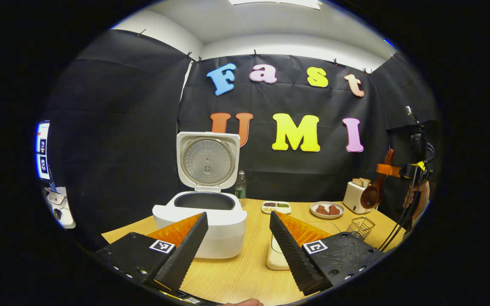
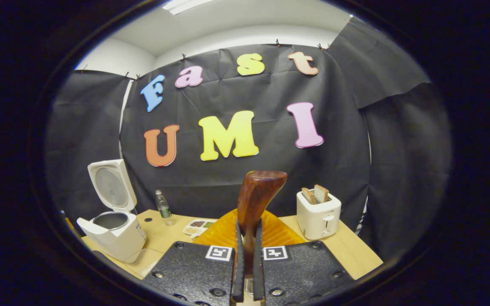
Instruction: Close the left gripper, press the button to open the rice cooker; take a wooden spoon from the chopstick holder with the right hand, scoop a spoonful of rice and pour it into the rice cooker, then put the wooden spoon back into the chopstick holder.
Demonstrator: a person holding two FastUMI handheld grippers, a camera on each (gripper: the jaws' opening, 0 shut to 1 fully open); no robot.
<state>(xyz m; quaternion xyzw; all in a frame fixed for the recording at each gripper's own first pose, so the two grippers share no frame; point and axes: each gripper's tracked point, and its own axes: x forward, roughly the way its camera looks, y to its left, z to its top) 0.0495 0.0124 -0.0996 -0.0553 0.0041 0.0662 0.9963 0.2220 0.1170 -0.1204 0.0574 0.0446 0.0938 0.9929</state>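
Right gripper (image 2: 245, 255): you hold the wooden spoon (image 2: 257, 199) by its handle, both fingers pressed narrow on it, the bowl end rising above the fingertips and well above the table (image 2: 347, 250).
Left gripper (image 1: 237, 244): your jaws stand wide with nothing between them, low over the table just in front of the rice cooker (image 1: 204, 223).
Rice cooker: its lid (image 1: 207, 160) stands upright and open, so the button step looks done; the pot mouth is free.
Spoon relative to rice cooker: in the left gripper view the spoon sits far to the cooker's right, raised, beyond the wire chopstick holder (image 1: 360, 227) and beside the toaster (image 1: 357, 196).
Rice: the source is not clearly identifiable; a flat pale thing lies just right of the cooker behind your left finger, and whether it holds rice cannot be told.
Risk, grip: you pinch a thin handle, so the spoon may swivel once loaded and spill.
Risk, path: swinging toward the cooker, you may clip the toaster, the holder or the upright lid.
Risk, left gripper: parked in front of the cooker, it may crowd your pour.
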